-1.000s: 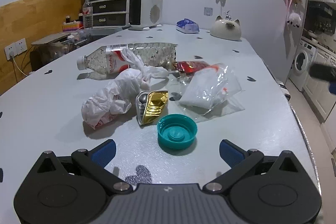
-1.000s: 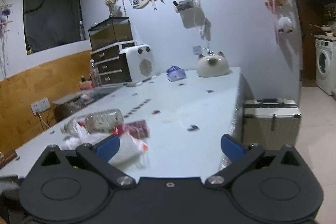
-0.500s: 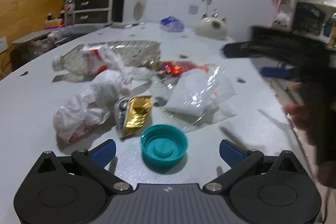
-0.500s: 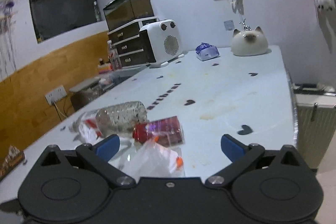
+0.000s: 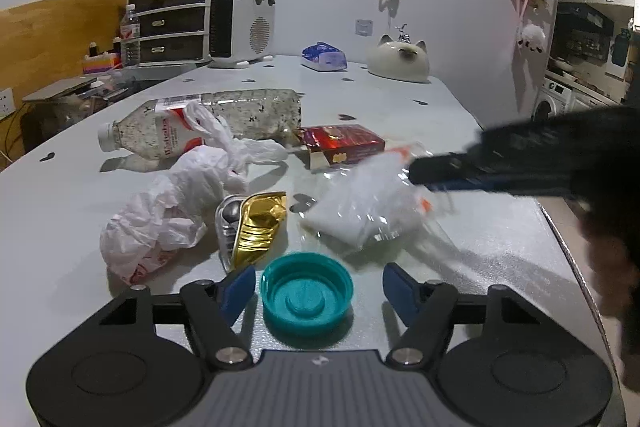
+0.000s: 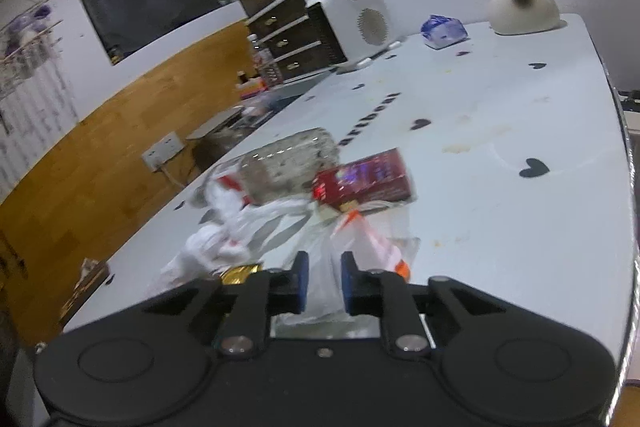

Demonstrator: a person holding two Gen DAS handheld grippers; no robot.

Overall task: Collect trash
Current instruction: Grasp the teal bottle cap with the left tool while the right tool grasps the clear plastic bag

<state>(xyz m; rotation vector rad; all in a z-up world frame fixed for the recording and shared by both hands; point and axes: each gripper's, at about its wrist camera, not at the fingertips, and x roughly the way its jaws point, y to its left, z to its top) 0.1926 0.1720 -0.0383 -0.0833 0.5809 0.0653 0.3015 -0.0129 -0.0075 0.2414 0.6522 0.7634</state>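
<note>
The teal lid (image 5: 307, 294) lies on the table (image 5: 52, 195) between the blue pads of the left gripper (image 5: 318, 287), whose jaws are closing but are not yet pressed on it; the closing is best finished squarely across the rim so that the lid is not flicked away. The right gripper (image 6: 323, 281) is drawn in to a narrow gap, apparently pinched on the clear plastic bag (image 6: 360, 239) beside the red box (image 6: 362, 179). A slow lift is advised, since thin film may slip.
</note>
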